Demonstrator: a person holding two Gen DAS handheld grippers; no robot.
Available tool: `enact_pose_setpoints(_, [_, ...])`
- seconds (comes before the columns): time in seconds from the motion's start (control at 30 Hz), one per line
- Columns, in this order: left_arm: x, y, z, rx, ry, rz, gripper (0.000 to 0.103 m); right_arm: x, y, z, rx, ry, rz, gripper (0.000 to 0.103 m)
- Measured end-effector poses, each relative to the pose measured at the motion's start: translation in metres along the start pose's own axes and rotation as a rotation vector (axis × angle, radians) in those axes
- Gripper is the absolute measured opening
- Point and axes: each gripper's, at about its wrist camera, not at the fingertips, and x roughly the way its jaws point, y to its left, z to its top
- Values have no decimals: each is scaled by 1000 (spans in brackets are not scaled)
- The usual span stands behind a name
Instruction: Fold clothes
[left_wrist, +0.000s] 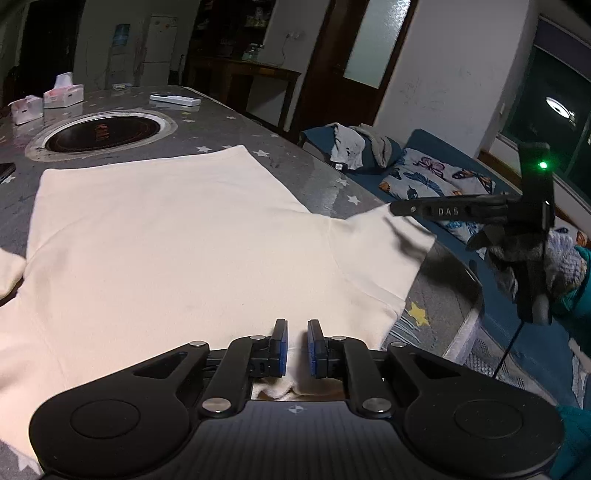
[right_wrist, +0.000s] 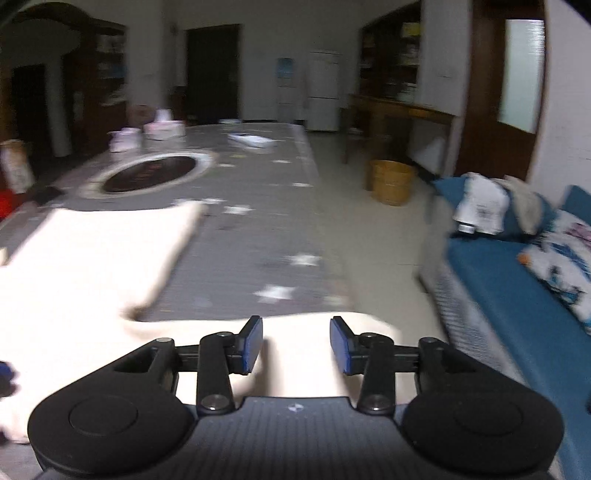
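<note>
A cream T-shirt (left_wrist: 173, 236) lies spread flat on the grey star-patterned table (left_wrist: 295, 162). My left gripper (left_wrist: 297, 347) is at the shirt's near edge, its blue pads (left_wrist: 282, 345) close together with a fold of the cream cloth pinched between them. My right gripper (right_wrist: 296, 345) is open over the shirt's right sleeve (right_wrist: 303, 354), pads wide apart, with the cloth below. The right gripper also shows in the left wrist view (left_wrist: 399, 208), its tip at the sleeve's (left_wrist: 384, 254) far corner. The right wrist view is blurred.
A round induction hob (left_wrist: 103, 134) is set into the table beyond the shirt. Tissue boxes (left_wrist: 62, 96) and a white remote (left_wrist: 175, 99) lie farther back. A blue sofa (left_wrist: 443, 155) with clothes and a butterfly pillow stands right of the table. A yellow bin (right_wrist: 391, 181) stands on the floor.
</note>
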Motion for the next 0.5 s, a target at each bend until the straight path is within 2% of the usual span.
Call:
enact_pose_setpoints(0.07, [-7, 5, 3, -5, -18, 33, 13, -1, 16, 4, -22, 3, 83, 51])
enact_pose_setpoints(0.17, [-21, 16, 9, -27, -62, 109, 13, -2, 39, 8, -53, 15, 186, 52])
enact_pose_setpoints(0.27, [-35, 34, 16, -57, -120, 241, 20, -5, 60, 10, -91, 9, 238, 55])
enact_pose_setpoints(0.3, [-39, 40, 18, -69, -137, 290, 28, -4, 64, 11, -92, 11, 251, 55])
enact_pose_setpoints(0.33, [-42, 47, 20, -78, -150, 341, 31, -4, 67, 11, -95, 13, 259, 55])
enact_pose_setpoints(0.43, [-48, 65, 20, -79, -159, 479, 33, -6, 76, 10, -104, 17, 278, 55])
enact_pose_setpoints(0.5, [-50, 75, 20, -67, -152, 524, 33, -6, 78, 10, -104, 20, 284, 56])
